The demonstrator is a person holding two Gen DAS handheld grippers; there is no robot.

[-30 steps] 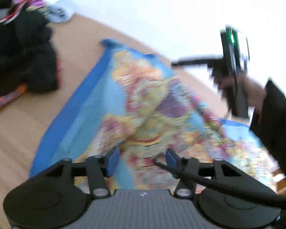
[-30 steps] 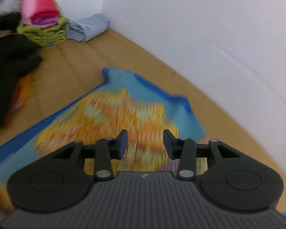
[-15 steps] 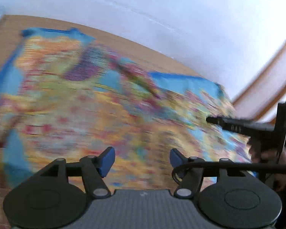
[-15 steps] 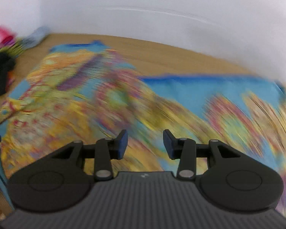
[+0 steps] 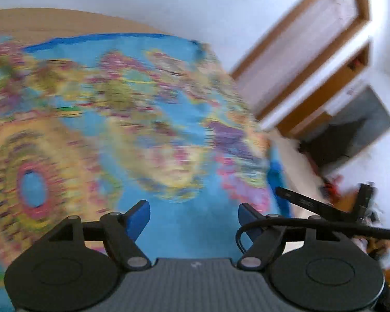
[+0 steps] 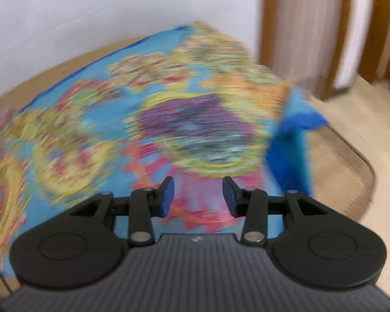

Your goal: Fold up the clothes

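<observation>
A large blue cloth (image 5: 148, 109) with a yellow, pink and purple print lies spread over the wooden table. It fills both views, blurred by motion; in the right wrist view the cloth (image 6: 169, 109) reaches the table's right end, where a blue corner (image 6: 293, 140) hangs over the edge. My left gripper (image 5: 193, 214) hovers above the cloth, its jaws opening, with nothing between them. My right gripper (image 6: 197, 195) also hovers over the cloth with its jaws apart and holds nothing. The right gripper's body (image 5: 325, 208) shows at the right edge of the left wrist view.
A white wall (image 6: 91, 13) runs behind the table. A strip of bare wooden table (image 5: 52, 23) shows at the back. A wood-framed door (image 5: 312, 52) and a light floor (image 6: 364, 109) lie past the table's rounded right end (image 6: 351, 161).
Both views have swung from the table's left end, with its clothes pile, across to its right end. The left jaws have spread wider. The right jaws keep the same gap.
</observation>
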